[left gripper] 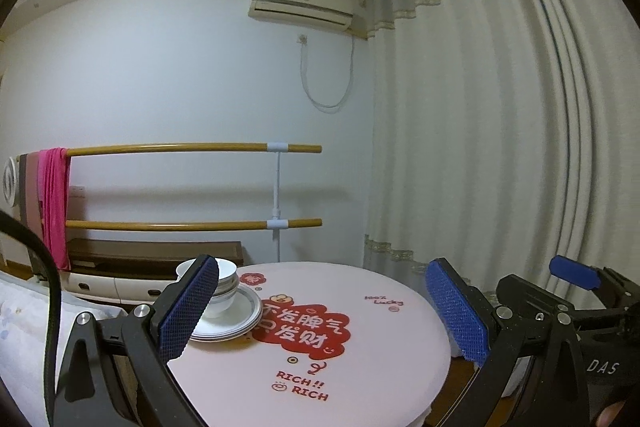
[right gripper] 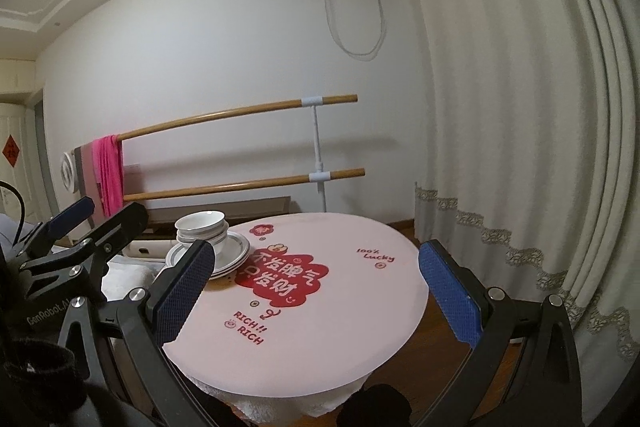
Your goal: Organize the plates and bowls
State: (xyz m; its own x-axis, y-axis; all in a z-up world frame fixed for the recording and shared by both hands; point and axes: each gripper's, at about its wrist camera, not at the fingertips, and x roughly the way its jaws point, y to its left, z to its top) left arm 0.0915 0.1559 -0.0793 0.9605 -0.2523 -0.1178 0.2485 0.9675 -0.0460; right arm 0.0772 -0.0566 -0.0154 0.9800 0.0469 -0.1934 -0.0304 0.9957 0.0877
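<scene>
Closest to your lens are the blue textured pads of your left gripper (left gripper: 324, 311), spread wide and holding nothing, hanging just short of the near edge of the round pink table (left gripper: 360, 367). Your right gripper (right gripper: 316, 293) is the same: jaws spread apart, empty, at that same near edge, and you can see it off to the right side of the left wrist view.

Take the red printed patch (right gripper: 282, 277) in the middle of the tabletop as your marker. Everything you have to sort sits just left of it and a little beyond, at the table's left rim: a stack of plates (right gripper: 232, 255) with grey-banded rims, lying flat, and a nest of white bowls (right gripper: 202, 227) standing upright on top of them. The left wrist view shows the same pile, with the bowls (left gripper: 224, 283) partly hidden behind your left pad and the plates (left gripper: 236, 319) reaching almost to the patch. The rest of the table, right of the patch, looks bare.

These look like glazed ceramic, so expect them to be stiff, fairly heavy as a stack, slick against the pads, and easy to chip. Pinch a bowl by its rim, one pad inside and one outside, and lift straight up so the nest below does not drag along. For a plate, grip the raised rim where it overhangs. How many pieces are in each pile is hard to tell from here.
</scene>
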